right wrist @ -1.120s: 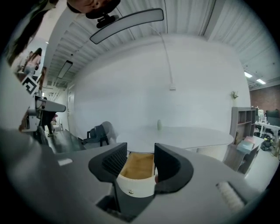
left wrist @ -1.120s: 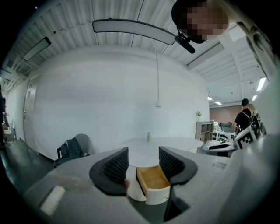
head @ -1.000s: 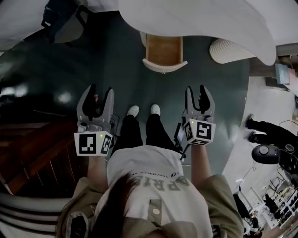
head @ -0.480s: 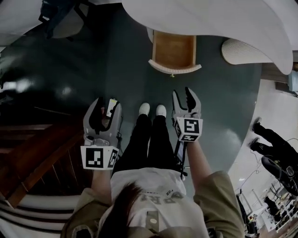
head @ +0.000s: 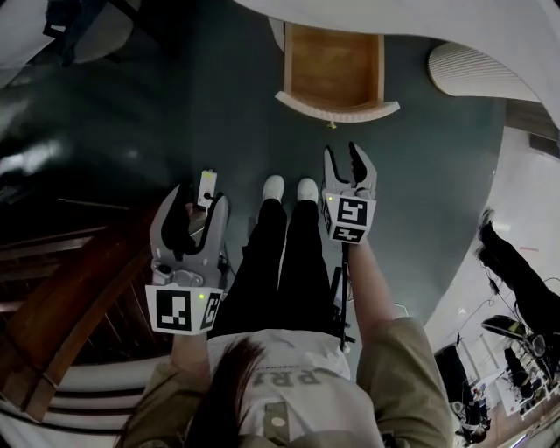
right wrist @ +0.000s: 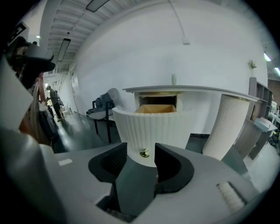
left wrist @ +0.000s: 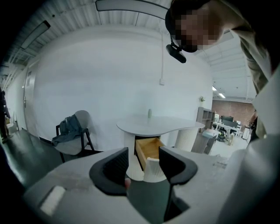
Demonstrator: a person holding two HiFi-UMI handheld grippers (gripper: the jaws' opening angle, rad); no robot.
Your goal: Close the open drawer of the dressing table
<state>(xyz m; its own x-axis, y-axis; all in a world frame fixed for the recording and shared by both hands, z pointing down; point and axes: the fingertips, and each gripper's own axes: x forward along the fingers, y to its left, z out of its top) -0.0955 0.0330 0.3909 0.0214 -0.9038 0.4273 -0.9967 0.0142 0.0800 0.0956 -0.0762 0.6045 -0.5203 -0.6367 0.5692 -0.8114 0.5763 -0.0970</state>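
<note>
Head view: the drawer [head: 334, 74] stands pulled out from the dressing table's [head: 455, 26] front edge, with the right gripper [head: 344, 159] near its front and the left gripper [head: 194, 206] farther back.
Left gripper view: jaws apart, nothing gripped.
Right gripper view: jaws apart and empty, the brass knob [right wrist: 144, 153] ahead, untouched.

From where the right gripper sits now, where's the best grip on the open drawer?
Probably the brass knob low on the ribbed curved front of the drawer, approached head-on: it is the only protrusion, and the open right gripper frames it.
</note>
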